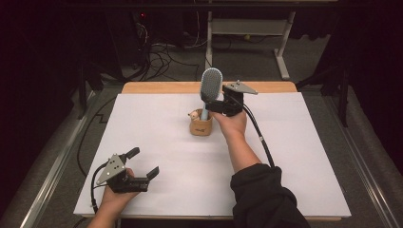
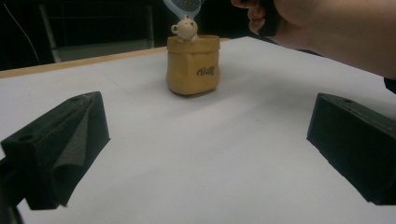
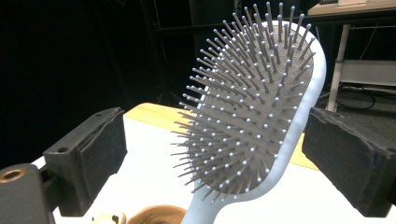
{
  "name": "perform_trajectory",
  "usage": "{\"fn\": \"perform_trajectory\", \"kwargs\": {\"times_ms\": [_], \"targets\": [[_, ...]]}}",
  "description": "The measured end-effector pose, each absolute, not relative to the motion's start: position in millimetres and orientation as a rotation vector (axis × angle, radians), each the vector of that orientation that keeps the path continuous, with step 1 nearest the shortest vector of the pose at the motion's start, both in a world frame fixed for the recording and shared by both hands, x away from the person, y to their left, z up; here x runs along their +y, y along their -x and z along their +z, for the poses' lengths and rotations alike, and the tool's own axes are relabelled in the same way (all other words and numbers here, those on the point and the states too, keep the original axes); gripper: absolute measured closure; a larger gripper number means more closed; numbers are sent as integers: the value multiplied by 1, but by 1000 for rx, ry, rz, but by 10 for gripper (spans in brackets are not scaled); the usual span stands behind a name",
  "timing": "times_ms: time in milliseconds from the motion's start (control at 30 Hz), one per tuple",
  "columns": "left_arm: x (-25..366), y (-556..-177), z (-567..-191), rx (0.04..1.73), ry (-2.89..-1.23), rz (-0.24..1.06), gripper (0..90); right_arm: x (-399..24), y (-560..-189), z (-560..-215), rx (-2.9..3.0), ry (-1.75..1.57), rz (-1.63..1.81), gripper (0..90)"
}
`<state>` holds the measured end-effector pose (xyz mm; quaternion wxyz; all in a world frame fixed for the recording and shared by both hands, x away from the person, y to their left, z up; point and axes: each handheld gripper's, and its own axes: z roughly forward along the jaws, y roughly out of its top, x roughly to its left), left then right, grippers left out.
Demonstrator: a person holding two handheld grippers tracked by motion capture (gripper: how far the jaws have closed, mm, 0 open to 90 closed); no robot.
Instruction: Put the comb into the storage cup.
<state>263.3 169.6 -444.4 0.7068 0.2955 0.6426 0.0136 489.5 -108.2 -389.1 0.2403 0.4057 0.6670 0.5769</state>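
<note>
A white sheet covers most of the table (image 1: 157,156), leaving a strip of pale wood bare along the far edge. Near the middle of the sheet stands a small tan pouch-shaped holder (image 1: 201,127) with a little bear figure (image 2: 186,29) at its rim, and a pale blue hairbrush (image 1: 210,88) stands upright with its handle down in the holder. The right gripper (image 1: 219,107) sits just beside the brush, its jaws spread to either side of the bristled head without touching it. The left gripper (image 1: 142,164) rests at the near left of the sheet, jaws spread wide on nothing. Beyond the table the room is dark, with grey floor, loose cables (image 1: 164,54) and a white desk frame (image 1: 283,42).
</note>
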Motion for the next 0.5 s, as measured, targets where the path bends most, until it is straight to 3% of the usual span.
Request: {"fn": "perform_trajectory", "kwargs": {"times_ms": [500], "targets": [[170,-264,-445,1422,-664,37,1,-109,-487,-386,1834,-1093,1572,8]]}}
